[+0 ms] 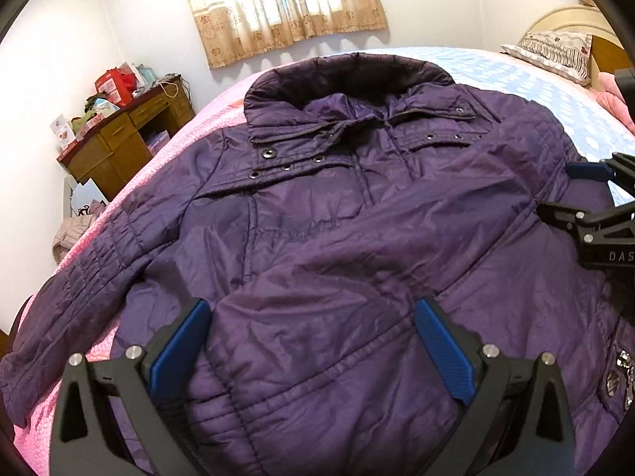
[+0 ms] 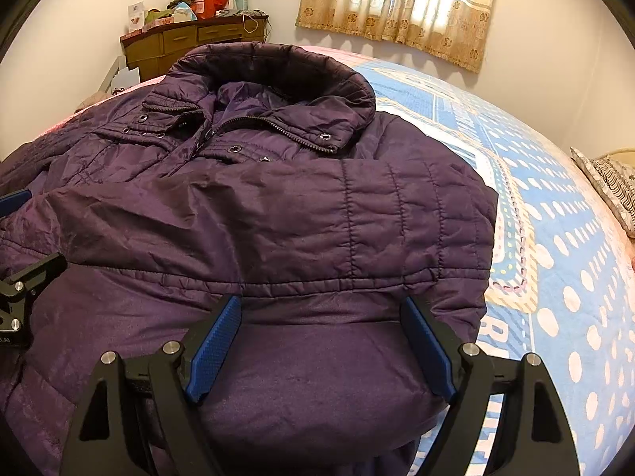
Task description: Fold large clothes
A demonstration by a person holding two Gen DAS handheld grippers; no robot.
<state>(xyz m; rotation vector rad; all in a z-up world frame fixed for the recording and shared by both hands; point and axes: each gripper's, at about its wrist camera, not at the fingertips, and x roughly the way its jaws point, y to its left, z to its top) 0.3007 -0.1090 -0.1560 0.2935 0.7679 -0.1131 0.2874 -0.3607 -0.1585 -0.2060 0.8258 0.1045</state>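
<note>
One purple jacket [image 1: 337,238] lies face-up on the bed [image 2: 555,238], collar away from me, so I can work from the hem. One sleeve is crossed over the chest, the other lies out to the side. Two grippers: left gripper [image 1: 313,341] and right gripper [image 2: 321,341], fingers spread wide, holding nothing, both hovering over the lower body, prob. for the next fold.

Both wrist views look low and close along the bed [image 1: 516,79] toward the curtained window [image 2: 401,0]; both share the jacket [image 1: 337,238].
</note>
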